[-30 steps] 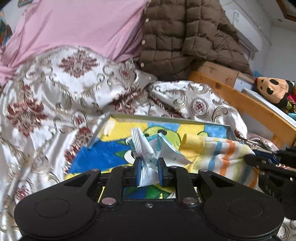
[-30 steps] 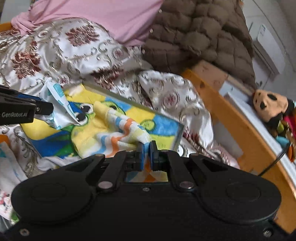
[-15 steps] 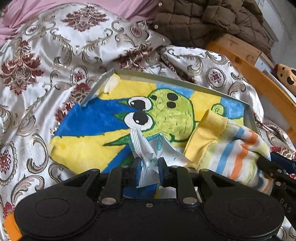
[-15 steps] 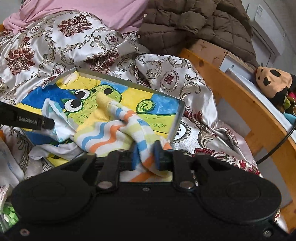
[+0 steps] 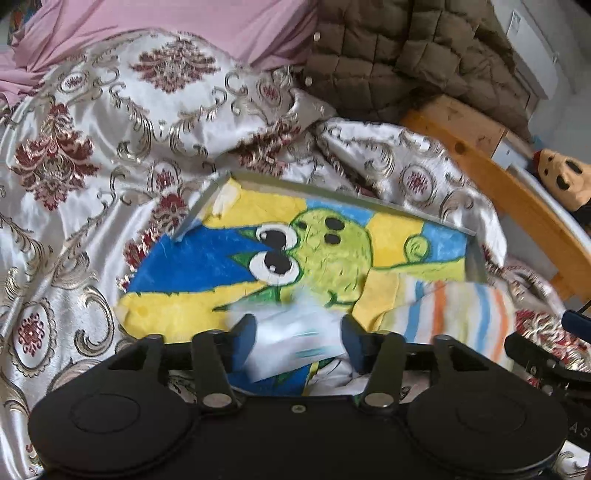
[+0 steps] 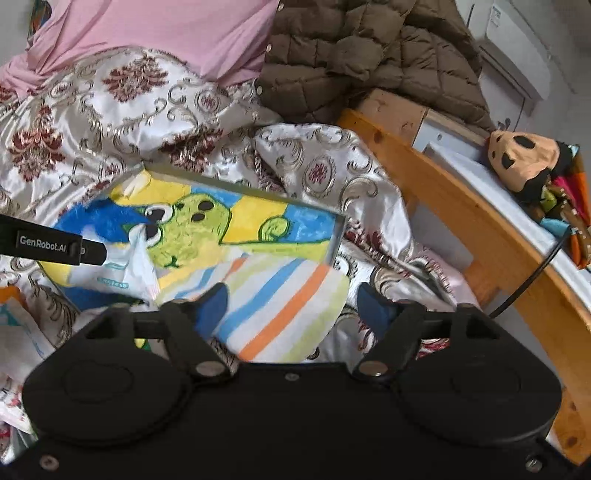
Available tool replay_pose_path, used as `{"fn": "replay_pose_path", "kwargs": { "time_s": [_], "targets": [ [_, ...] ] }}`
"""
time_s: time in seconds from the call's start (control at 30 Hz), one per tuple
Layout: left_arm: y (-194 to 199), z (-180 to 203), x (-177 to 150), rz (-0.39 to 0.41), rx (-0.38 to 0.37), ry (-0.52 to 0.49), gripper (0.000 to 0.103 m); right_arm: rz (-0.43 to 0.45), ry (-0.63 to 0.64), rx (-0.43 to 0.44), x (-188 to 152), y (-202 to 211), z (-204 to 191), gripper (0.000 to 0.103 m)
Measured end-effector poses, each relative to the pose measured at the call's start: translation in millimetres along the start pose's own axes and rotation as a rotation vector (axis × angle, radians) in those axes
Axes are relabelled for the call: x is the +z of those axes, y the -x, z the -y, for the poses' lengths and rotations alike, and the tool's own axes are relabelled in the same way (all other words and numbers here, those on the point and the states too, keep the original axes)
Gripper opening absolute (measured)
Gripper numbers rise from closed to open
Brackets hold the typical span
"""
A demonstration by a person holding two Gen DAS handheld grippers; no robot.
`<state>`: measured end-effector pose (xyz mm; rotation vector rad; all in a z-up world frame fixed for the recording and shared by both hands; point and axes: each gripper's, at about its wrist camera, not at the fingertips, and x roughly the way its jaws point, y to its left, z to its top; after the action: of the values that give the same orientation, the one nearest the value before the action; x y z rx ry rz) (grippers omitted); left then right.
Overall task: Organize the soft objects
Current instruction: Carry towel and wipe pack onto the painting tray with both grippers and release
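A shallow tray painted with a green cartoon face on blue and yellow lies on the bed. My left gripper hangs over its near edge with jaws opening. A blurred white and teal cloth lies loose between the fingers. My right gripper is also opening, spread wide. A cloth striped orange, blue and green rests between its fingers on the tray's near right corner, with a gap to the right pad. In the right wrist view the left gripper's finger enters from the left beside the white cloth.
A silver satin quilt with red medallions covers the bed. A pink sheet and a brown quilted jacket are piled at the back. A wooden bed rail runs along the right, with a plush toy beyond it.
Both grippers went from shut on their cloths to spread apart. The white cloth and the striped cloth slipped free and now lie on the tray's near side.
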<state>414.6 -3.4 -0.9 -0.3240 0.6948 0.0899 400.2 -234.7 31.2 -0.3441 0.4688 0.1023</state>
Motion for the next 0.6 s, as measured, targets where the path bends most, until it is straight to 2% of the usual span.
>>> {"fn": "replay_pose_path", "kwargs": {
  "time_s": [0.07, 0.23, 0.37, 0.47, 0.6],
  "targets": [
    [9.7, 0.9, 2.7, 0.022, -0.011, 0.002, 0.069, 0.014, -0.003, 0.001, 3.1, 4.1, 0.2, 0.086],
    [37.4, 4.2, 7.6, 0.086, -0.029, -0.018, 0.084, 0.078, 0.001, 0.001, 14.9, 32.7, -5.0, 0.102],
    [62.7, 3.3, 7.0, 0.129, -0.036, -0.019, 0.097, 0.103, -0.045, 0.044, 17.2, 52.8, -5.3, 0.102],
    [83.8, 3.1, 3.9, 0.167, -0.049, -0.05, 0.1, 0.14, -0.092, 0.093, 16.3, 75.3, -2.5, 0.102],
    [116.2, 3.2, -3.0, 0.229, -0.055, -0.097, 0.102, 0.187, -0.117, 0.117, 9.5, 105.0, -6.5, 0.102]
  ]
}}
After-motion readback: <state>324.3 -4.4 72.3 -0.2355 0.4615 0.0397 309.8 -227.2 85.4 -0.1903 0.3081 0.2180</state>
